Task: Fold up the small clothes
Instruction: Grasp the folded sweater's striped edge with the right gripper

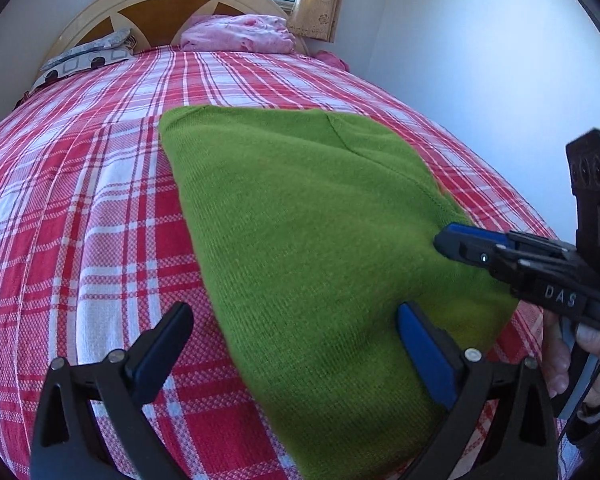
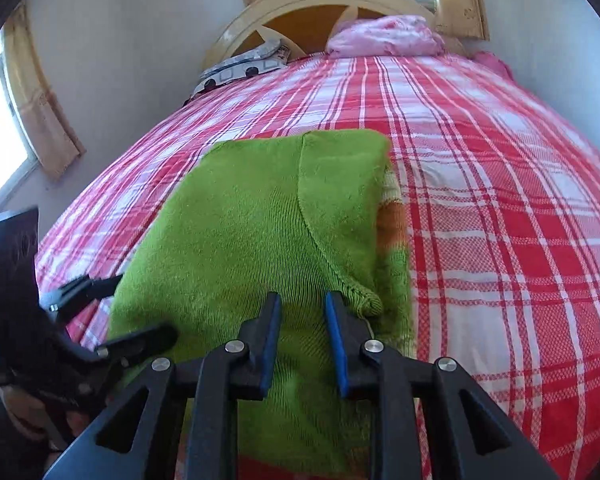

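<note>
A green knitted garment (image 1: 300,216) lies folded on the red and white checked bedspread (image 1: 92,184); it also shows in the right wrist view (image 2: 240,232), with an orange and cream layer (image 2: 392,216) at its right edge. My left gripper (image 1: 296,328) is open wide, its jaws straddling the garment's near left edge. My right gripper (image 2: 302,320) is partly open just above the garment's near edge, holding nothing. It shows in the left wrist view (image 1: 448,240) at the garment's right edge. The left gripper shows in the right wrist view (image 2: 116,308).
A pink bundle of cloth (image 1: 240,34) and a patterned pillow (image 1: 88,56) lie by the wooden headboard (image 1: 168,0). A white wall (image 1: 480,60) runs along the bed's right side. Curtained windows (image 2: 4,128) are on the left and behind the headboard.
</note>
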`<state>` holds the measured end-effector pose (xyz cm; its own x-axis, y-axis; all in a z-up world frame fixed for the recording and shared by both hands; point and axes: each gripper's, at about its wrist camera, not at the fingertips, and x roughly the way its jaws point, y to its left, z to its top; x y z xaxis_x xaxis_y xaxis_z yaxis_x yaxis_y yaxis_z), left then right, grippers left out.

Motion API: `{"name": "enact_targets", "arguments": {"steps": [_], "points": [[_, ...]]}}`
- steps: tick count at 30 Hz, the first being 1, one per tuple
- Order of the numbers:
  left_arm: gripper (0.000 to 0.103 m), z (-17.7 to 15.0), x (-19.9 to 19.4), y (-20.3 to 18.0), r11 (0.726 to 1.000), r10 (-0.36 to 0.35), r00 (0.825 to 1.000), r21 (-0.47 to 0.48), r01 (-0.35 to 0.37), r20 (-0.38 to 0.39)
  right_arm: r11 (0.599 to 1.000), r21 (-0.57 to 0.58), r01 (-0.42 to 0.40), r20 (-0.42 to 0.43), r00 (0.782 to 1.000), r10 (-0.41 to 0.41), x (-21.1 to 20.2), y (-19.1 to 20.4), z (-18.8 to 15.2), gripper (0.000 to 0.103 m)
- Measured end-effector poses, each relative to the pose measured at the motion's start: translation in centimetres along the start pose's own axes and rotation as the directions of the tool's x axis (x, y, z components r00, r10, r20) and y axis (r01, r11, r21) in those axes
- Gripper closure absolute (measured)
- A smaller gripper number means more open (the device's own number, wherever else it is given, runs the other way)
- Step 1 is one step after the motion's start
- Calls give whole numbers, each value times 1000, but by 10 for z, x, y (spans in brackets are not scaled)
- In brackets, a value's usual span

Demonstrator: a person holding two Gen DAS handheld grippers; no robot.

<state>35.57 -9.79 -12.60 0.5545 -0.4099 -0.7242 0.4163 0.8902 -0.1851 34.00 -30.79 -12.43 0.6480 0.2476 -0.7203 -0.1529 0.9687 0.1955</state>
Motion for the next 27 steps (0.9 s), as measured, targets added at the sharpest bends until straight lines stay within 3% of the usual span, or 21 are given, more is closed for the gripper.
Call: {"name": "enact_targets", "arguments": {"steps": [15,20,23,25,27], "points": [[0,-3,3,-7,1000,16,999,25,-15,-37,999,-43,9,-56,998,-11,-5,3,-15,80],[0,-2,-1,-4,1000,-1,1000,9,1,-13,995,-91,52,28,998,-50,-26,18,-2,77],[0,-2,-5,6,997,-65,998,-39,65,0,999,-45,31,51,998,-29,-29,5,17,63],[0,-2,-3,15,991,-95,995,-95,95,-2,999,23,40,65,997,-41,-25,-19,30,48],[0,-2,-5,19,987,-108,994,-116,109,9,998,67,22,51,998,-25,-17,-33,39,48]]}}
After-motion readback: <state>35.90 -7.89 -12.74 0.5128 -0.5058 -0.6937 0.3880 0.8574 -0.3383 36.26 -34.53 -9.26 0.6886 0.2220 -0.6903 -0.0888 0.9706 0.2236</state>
